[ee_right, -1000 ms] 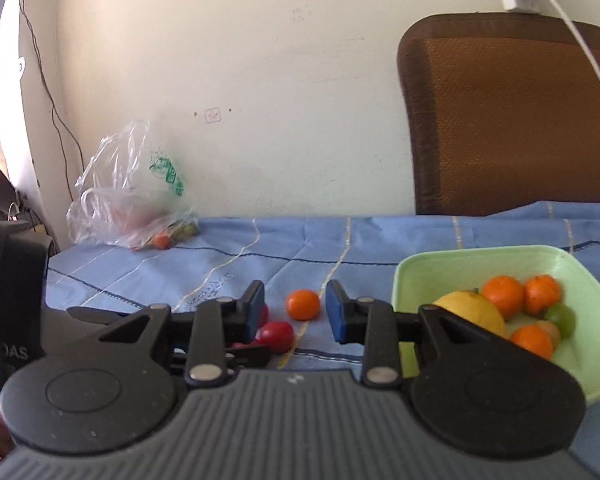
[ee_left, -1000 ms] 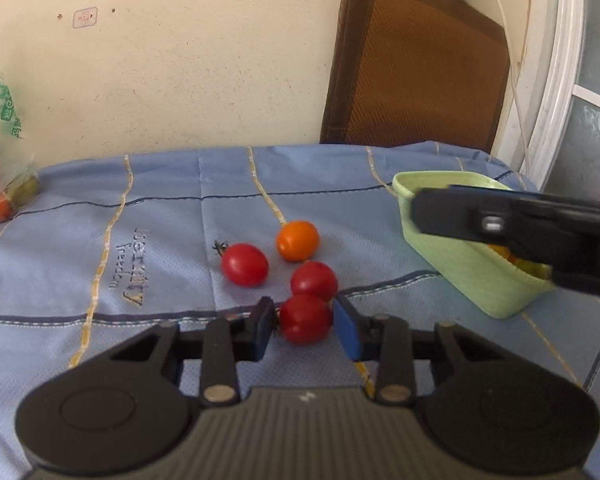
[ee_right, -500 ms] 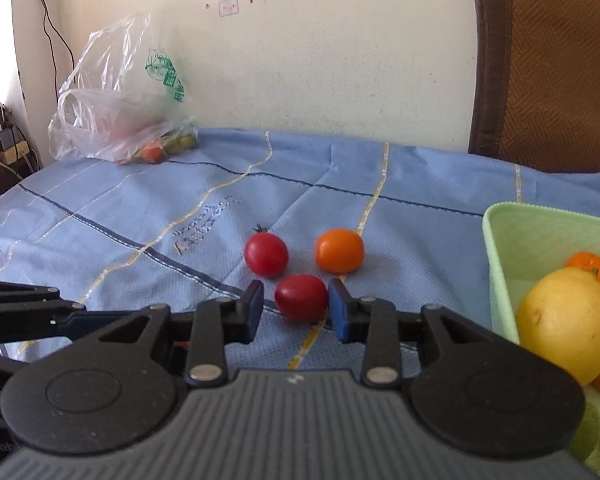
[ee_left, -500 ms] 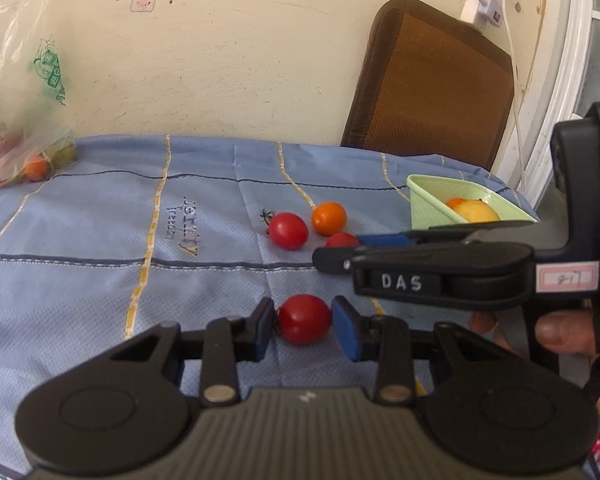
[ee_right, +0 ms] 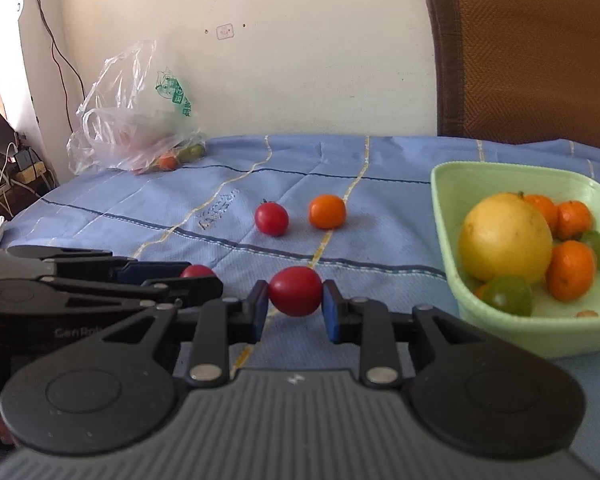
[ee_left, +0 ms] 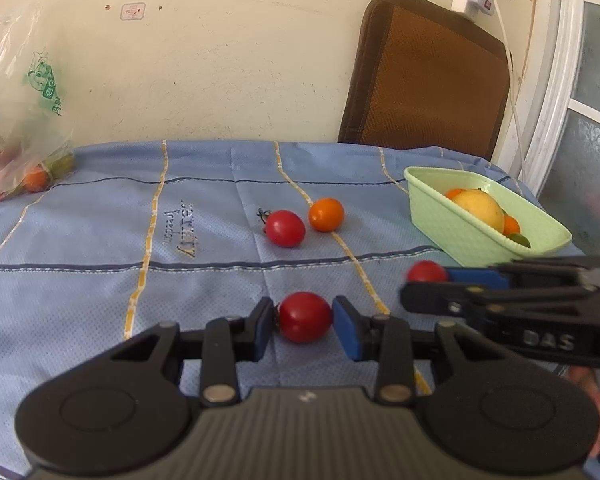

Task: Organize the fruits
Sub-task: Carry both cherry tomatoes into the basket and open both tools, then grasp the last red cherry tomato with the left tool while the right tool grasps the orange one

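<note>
1. Two red tomatoes are clamped: the left hand-held gripper (ee_left: 305, 325) holds one tomato (ee_left: 305, 317), and the right hand-held gripper (ee_right: 294, 299) holds another tomato (ee_right: 295, 291).
2. Both sit near the green basket (ee_right: 500, 332), over the bench (ee_left: 100, 240).

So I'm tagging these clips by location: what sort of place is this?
Most likely a room in someone's home. A table under a blue cloth stands against a plain wall, with a brown chair back behind it, a plastic shopping bag of produce, and a green fruit basket.
</note>
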{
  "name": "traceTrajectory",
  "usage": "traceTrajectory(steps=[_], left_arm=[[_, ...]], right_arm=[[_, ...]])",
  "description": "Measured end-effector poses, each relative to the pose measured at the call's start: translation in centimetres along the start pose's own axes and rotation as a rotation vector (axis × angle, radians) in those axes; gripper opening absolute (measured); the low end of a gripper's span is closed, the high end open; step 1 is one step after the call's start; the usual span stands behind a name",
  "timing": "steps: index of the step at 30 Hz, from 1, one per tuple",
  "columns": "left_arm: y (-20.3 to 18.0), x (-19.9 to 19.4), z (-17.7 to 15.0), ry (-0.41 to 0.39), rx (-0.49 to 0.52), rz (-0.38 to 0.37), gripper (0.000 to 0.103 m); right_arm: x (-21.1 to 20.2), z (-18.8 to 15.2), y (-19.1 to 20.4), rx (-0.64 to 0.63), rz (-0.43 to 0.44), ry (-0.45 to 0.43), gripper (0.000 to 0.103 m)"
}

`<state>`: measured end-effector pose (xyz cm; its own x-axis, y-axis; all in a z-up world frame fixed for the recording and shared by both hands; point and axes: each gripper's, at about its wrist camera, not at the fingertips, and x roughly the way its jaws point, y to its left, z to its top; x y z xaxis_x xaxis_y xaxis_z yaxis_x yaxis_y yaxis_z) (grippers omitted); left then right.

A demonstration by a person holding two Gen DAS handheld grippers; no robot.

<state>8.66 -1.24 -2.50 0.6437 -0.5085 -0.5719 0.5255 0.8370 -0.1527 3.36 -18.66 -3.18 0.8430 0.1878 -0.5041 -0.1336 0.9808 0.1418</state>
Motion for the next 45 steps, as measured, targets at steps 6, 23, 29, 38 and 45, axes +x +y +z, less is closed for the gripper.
traceTrajectory(steps=[6,23,29,38,45], left_arm=[[-0.3,0.0,-0.1,-0.002,0.014,0.009,0.033],[-3.6,-1.6,2.4,-0.049,-0.027,-0.108,0.032],[-9.2,-0.3,6.0,-0.081,0.049,-0.206,0.032],[-15.5,4.8,6.8,-0.006,0.137,-0.246,0.032],[-14.9,4.7,6.7,-0.010,0.111,-0.247,0.039]], right_arm=[[-2.2,-1.7,-0.7,0.040,-0.020,-0.014,0.031],[-6.9,-1.6,-3.7,0.070,-0.098,-0.221,0.031],[-8.3,-1.0,-7.2,0.129,-0.185,-0.329,0.031],[-7.7,-2.1,-11.4,0.207,-0.292,-0.341,0.033],[-8.2,-2.3,-12.5,0.260,-0.326,-0.364,0.040]])
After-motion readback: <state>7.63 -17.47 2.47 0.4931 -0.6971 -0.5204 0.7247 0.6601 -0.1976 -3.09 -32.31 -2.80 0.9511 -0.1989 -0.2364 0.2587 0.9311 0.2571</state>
